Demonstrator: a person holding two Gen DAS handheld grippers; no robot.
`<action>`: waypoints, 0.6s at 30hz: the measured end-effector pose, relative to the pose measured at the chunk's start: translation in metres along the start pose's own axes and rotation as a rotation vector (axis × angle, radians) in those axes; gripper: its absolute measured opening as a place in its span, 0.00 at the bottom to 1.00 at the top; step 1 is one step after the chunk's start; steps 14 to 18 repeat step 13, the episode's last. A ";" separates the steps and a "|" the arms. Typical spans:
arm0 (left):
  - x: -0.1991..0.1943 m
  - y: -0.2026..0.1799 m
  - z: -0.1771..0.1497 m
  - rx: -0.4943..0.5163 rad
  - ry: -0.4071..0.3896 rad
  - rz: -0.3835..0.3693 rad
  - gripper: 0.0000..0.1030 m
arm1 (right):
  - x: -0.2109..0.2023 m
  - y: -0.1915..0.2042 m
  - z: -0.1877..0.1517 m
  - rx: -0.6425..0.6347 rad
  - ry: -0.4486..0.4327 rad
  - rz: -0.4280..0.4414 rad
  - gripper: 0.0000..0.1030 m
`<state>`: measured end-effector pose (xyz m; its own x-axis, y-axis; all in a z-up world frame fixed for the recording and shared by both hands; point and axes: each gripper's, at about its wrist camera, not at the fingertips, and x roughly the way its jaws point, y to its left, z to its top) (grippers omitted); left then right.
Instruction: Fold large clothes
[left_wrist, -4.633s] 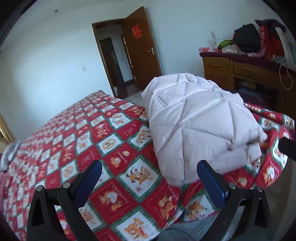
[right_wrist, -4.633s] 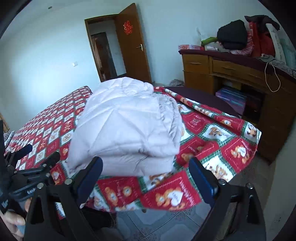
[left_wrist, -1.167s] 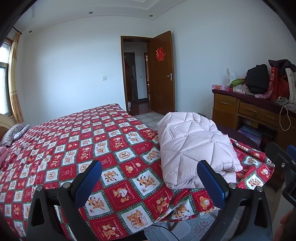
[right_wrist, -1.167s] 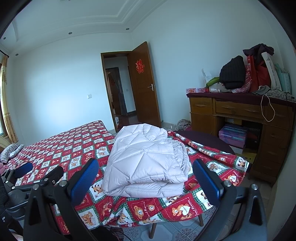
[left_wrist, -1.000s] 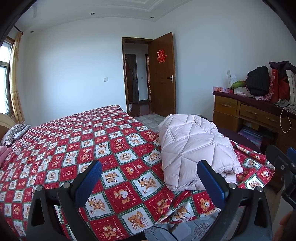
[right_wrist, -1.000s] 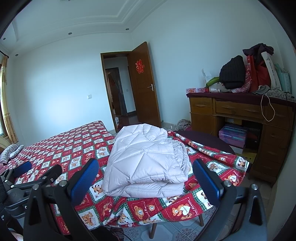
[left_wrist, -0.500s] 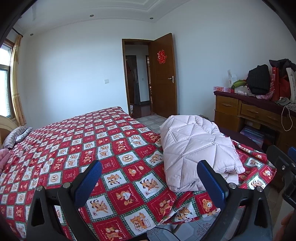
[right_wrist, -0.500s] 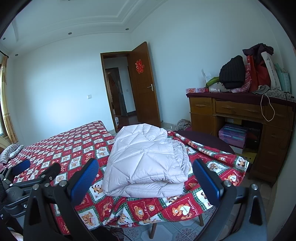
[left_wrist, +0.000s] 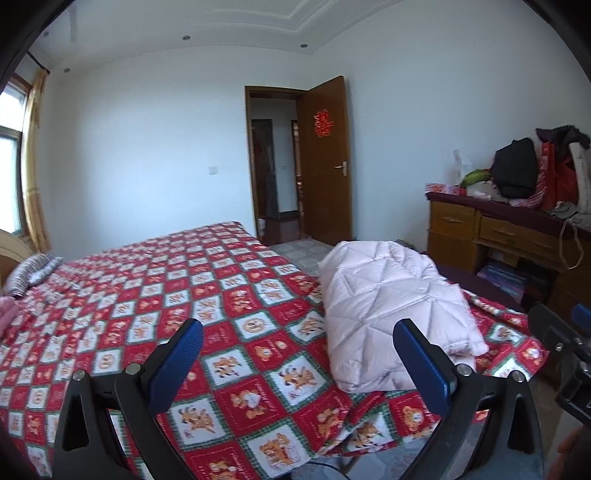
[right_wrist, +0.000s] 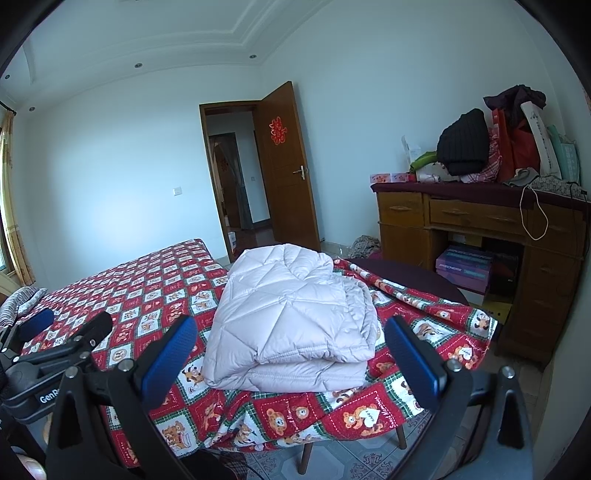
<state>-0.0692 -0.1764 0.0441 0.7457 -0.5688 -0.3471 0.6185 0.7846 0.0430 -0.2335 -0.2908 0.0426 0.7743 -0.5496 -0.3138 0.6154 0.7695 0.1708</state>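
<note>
A pale pink quilted down coat (left_wrist: 388, 310) lies folded in a thick bundle on the red patterned bedspread (left_wrist: 177, 295), near the bed's foot corner. It also shows in the right wrist view (right_wrist: 291, 317). My left gripper (left_wrist: 299, 363) is open and empty, held back from the bed with the coat off its right finger. My right gripper (right_wrist: 291, 363) is open and empty, held in front of the coat, clear of it. The left gripper (right_wrist: 62, 332) shows at the left of the right wrist view.
A wooden desk (right_wrist: 480, 225) piled with bags and clothes stands at the right wall. Boxes (right_wrist: 465, 267) sit under it. An open brown door (right_wrist: 288, 173) is at the back. A dark round table (right_wrist: 406, 280) lies under the bedspread's corner. A pillow (left_wrist: 33, 273) lies far left.
Both grippers have drawn back from the folded coat and risen since 4.6 s ago. Over the last second the left view tilts up slightly; the right barely moves. The coat has not moved.
</note>
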 end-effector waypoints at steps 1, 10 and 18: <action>0.001 0.001 0.000 -0.002 0.007 -0.008 0.99 | 0.000 0.000 0.000 0.000 0.000 0.000 1.00; 0.001 -0.001 -0.001 0.007 0.005 0.019 0.99 | 0.005 0.000 -0.002 -0.002 0.013 0.005 1.00; 0.003 -0.002 -0.002 0.014 0.012 0.019 0.99 | 0.007 0.000 -0.004 -0.001 0.021 0.007 1.00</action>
